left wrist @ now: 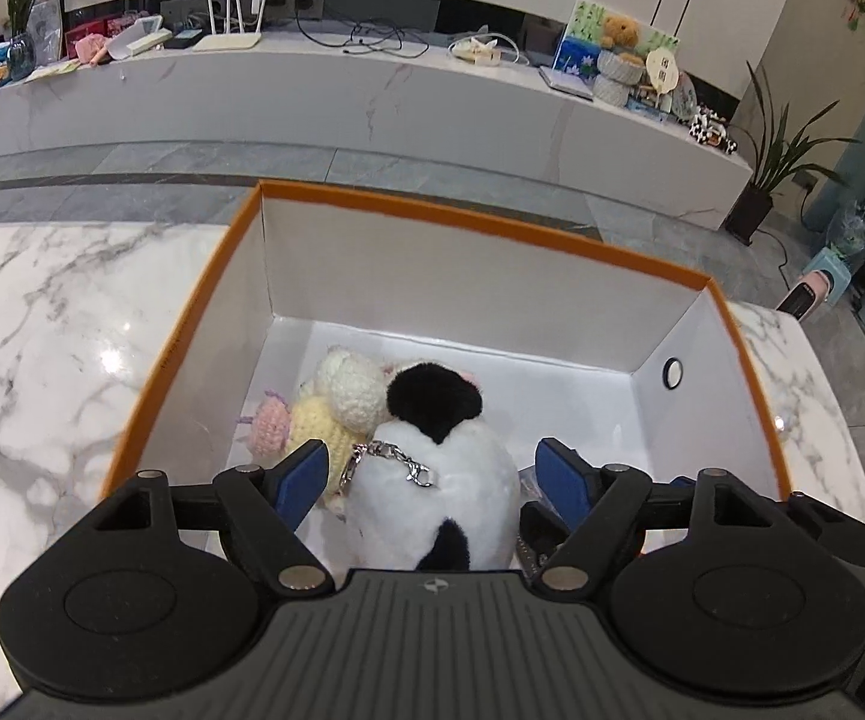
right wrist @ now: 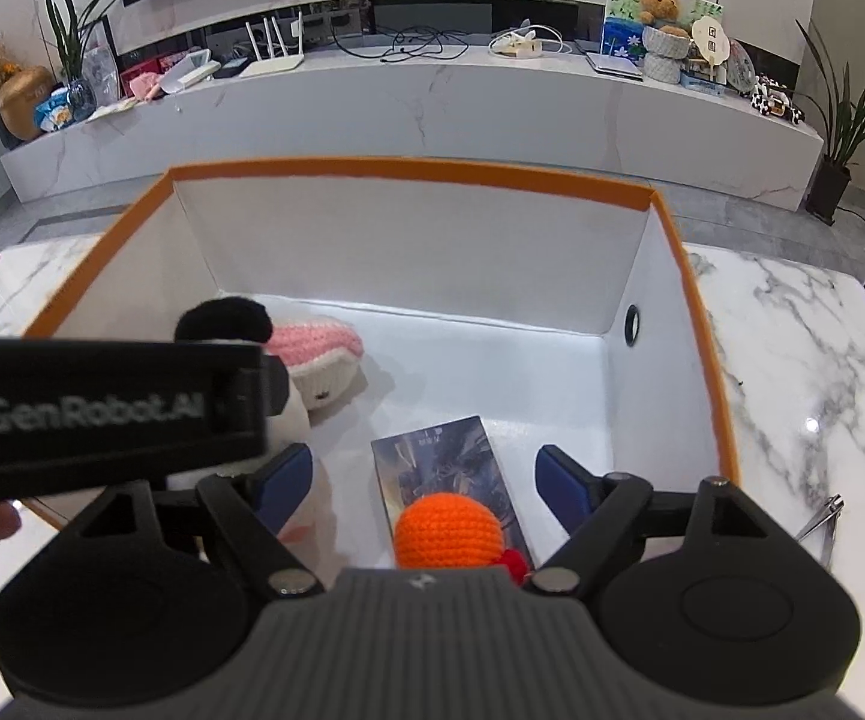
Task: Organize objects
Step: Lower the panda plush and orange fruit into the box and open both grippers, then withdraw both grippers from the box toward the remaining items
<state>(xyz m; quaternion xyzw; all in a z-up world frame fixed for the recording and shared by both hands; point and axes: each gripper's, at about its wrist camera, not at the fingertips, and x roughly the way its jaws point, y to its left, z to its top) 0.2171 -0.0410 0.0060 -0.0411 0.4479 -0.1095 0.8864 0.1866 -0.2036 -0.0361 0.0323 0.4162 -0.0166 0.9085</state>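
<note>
**Soft toys going into the orange box**

Left gripper jaws wide, straddling black-and-white plush without pressing it; plush lies in orange-rimmed box beside crochet doll; likely light, squashy, take it mid-body, metal chain may snag; right gripper jaws wide over orange crochet ball on booklet; ball soft, could roll.

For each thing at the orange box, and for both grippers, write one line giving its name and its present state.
Orange box: lid off, upright on the marble table.
Black-and-white plush: inside the box, between the left gripper fingers, not gripped.
Orange crochet ball: inside, resting on the book.
Book: lying flat on the box floor.
Left gripper: open.
Right gripper: open.
Nail clipper: outside, on the table.
</note>
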